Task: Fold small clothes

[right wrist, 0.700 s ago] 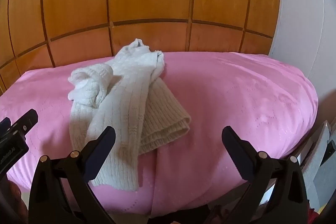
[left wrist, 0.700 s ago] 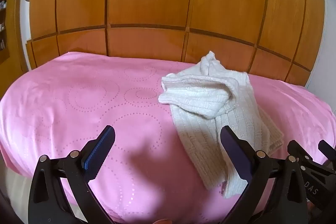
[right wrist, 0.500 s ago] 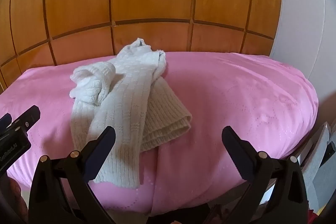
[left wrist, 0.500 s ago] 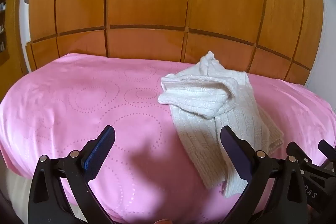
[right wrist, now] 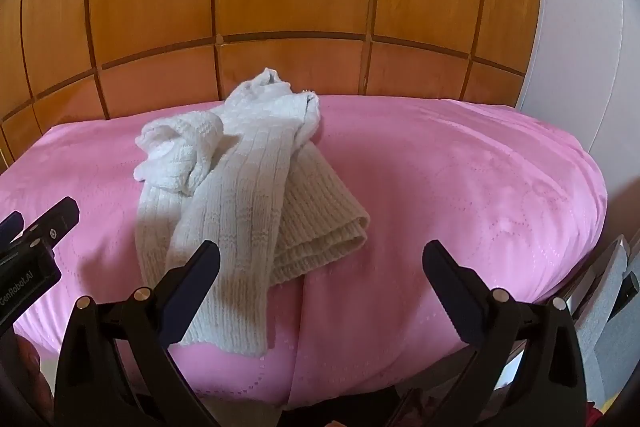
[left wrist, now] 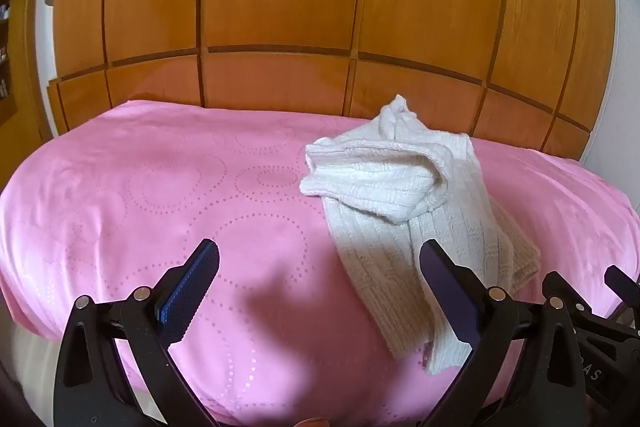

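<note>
Left wrist view first: I see the white knitted garment (left wrist: pixel 404 211) lying crumpled on the pink bedspread (left wrist: pixel 160 203), toward the right side, in front of the wooden panelled wall (left wrist: pixel 280 7). Its upper part is bunched and turned over itself, and a long ribbed part runs down toward the near edge of the bed. I judge it soft, light and limp, so it will sag and stretch when lifted, and the loose knit may catch on a pad. I would take it at the lower ribbed hem, where the edge lies flat and free. My left gripper (left wrist: pixel 320 281) hangs above the bedspread with its jaws spread wide. Nothing is between them, and I see no contact with the cloth; the right finger only stands in front of the garment. At the right border a part of the right gripper (left wrist: pixel 592 315) shows.

Right wrist view: the same garment (right wrist: pixel 240 187) lies left of centre on the bedspread (right wrist: pixel 460 187), and a beige ribbed layer (right wrist: pixel 320 227) sticks out from under the white one. The right gripper (right wrist: pixel 320 283) is also wide open and empty, hovering near the long lower end without touching it. The left gripper (right wrist: pixel 36 247) appears at the left border.
</note>
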Tool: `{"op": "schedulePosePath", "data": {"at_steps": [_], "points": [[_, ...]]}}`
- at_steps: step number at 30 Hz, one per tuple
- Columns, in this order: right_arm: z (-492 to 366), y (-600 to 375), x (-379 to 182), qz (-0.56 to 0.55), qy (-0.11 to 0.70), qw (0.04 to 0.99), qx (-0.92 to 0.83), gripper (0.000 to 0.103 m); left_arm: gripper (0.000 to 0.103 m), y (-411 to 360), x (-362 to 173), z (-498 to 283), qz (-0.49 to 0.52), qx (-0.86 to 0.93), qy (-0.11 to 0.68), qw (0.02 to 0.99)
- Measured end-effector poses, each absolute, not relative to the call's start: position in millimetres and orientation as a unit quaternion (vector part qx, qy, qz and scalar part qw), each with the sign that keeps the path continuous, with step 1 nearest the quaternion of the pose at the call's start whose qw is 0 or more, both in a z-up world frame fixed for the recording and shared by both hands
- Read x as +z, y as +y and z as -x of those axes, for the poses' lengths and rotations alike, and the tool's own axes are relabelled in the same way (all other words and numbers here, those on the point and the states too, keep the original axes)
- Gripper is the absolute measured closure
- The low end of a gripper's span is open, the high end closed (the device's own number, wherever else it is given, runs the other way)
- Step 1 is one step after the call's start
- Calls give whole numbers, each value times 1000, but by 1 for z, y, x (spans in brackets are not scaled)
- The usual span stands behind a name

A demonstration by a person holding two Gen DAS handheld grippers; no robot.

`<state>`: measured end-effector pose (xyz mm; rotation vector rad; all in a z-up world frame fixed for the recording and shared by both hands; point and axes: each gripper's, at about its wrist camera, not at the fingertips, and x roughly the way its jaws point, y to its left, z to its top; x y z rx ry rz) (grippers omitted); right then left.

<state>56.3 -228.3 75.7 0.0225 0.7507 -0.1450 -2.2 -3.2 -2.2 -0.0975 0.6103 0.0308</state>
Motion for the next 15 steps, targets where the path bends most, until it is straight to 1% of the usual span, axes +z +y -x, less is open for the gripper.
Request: {"op": "schedulePosePath", "data": {"at_steps": [15], "points": [[-60, -227, 70, -9, 379, 923, -67, 2, 4, -3, -5, 2, 50, 16, 306, 951]]}}
